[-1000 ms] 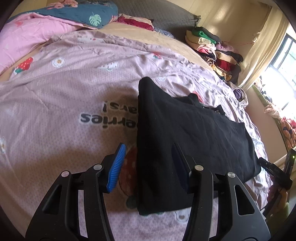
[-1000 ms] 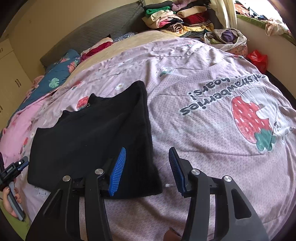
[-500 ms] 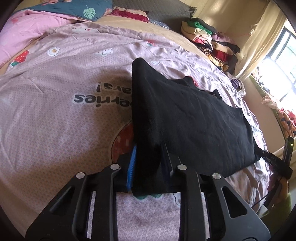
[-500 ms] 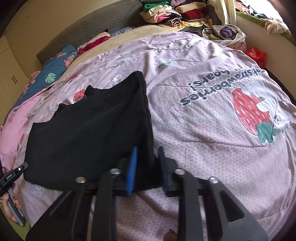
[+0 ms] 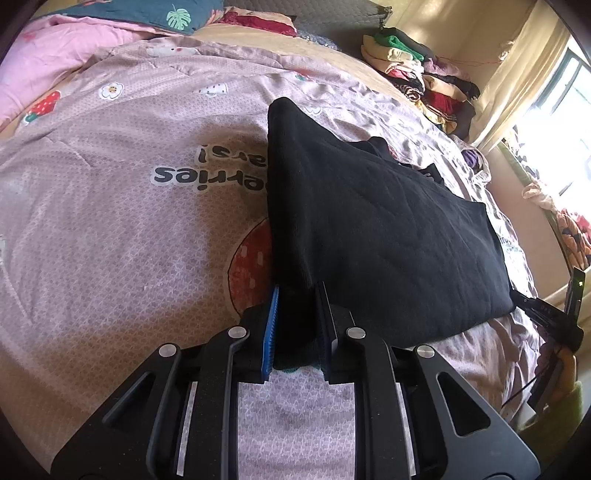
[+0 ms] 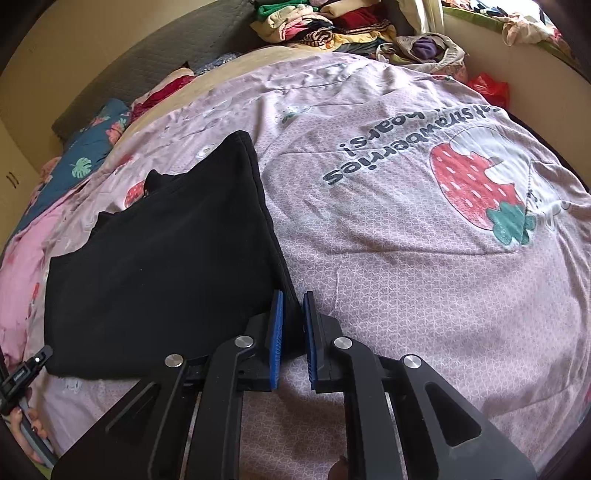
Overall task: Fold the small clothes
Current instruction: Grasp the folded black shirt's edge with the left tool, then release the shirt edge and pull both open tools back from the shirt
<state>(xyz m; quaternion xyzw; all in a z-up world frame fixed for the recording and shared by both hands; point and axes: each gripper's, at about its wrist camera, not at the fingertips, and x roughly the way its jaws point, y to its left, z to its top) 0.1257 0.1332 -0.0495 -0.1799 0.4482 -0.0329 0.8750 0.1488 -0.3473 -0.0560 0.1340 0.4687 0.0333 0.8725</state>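
A black garment [image 5: 376,229] lies partly folded on the pink strawberry-print bedspread [image 5: 122,229]. My left gripper [image 5: 295,295] is shut on its near corner, the cloth pinched between the blue pads. In the right wrist view the same black garment [image 6: 166,251] spreads to the left. My right gripper [image 6: 293,299] is shut on its other near corner. Both held corners are lifted slightly off the bedspread [image 6: 424,258].
A pile of folded clothes [image 5: 417,81] sits at the far side of the bed, also in the right wrist view [image 6: 332,22]. Pillows and a pink blanket [image 5: 62,59] lie at the head. A red bag [image 6: 487,86] lies beside the bed.
Both grippers went from open, straddling the garment's near corners, to shut on them. The garment's near edge has lifted a little.
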